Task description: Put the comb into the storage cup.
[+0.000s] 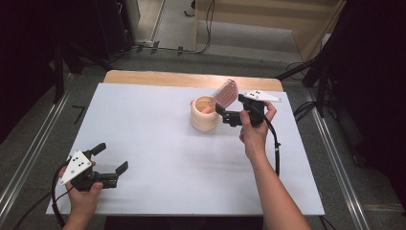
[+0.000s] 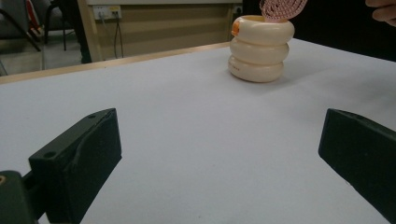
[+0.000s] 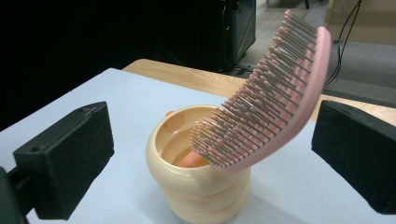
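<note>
One pink hairbrush (image 3: 275, 93) stands in one cream ribbed cup (image 3: 196, 186), handle end down inside it and head up. Its long axis leans, rising from the cup's mouth up and away toward the right gripper's side, and the bristles (image 3: 243, 121) face down over the cup's opening. An orange piece shows at the bottom of the cup and another at its inner rim; I cannot tell whether either belongs to the brush.

The cup sits on the white table (image 1: 158, 143), toward the far side and right of the middle. From the high view the brush head (image 1: 226, 91) sticks up above the cup (image 1: 205, 114).

The right gripper (image 1: 223, 113) is just beside the cup, its jaws spread wide with the brush and cup between them and nothing gripped. The left gripper (image 1: 111, 158) rests at the near left corner, well apart from the cup, jaws also wide and empty.
</note>
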### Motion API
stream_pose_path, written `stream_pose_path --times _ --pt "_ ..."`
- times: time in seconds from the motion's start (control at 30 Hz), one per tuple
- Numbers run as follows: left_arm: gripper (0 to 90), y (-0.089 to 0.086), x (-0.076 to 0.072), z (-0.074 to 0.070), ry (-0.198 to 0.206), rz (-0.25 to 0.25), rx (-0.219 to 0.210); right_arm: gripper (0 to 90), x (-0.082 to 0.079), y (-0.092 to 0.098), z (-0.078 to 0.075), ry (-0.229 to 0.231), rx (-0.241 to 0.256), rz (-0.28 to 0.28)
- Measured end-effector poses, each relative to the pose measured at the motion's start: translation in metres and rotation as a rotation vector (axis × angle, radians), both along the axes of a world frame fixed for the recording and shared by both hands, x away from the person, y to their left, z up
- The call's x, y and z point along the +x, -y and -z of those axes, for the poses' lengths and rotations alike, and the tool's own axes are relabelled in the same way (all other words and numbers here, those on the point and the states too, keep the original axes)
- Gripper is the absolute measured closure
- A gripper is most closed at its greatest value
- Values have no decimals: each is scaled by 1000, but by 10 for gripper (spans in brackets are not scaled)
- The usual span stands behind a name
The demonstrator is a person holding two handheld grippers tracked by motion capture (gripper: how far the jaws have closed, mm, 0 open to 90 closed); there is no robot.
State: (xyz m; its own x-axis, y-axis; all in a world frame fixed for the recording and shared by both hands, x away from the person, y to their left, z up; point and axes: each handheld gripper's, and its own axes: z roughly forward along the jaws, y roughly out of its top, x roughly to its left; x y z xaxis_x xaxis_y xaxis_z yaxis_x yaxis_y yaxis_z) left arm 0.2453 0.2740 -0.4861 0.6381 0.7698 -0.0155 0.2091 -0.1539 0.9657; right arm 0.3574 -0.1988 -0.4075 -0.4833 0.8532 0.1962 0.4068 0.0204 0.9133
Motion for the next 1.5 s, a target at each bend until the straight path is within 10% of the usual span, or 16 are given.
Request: stream_pose_path --times 1.5 --pt "0 1 0 0 4 5 6 0 -59 46 24 58 -10 23"
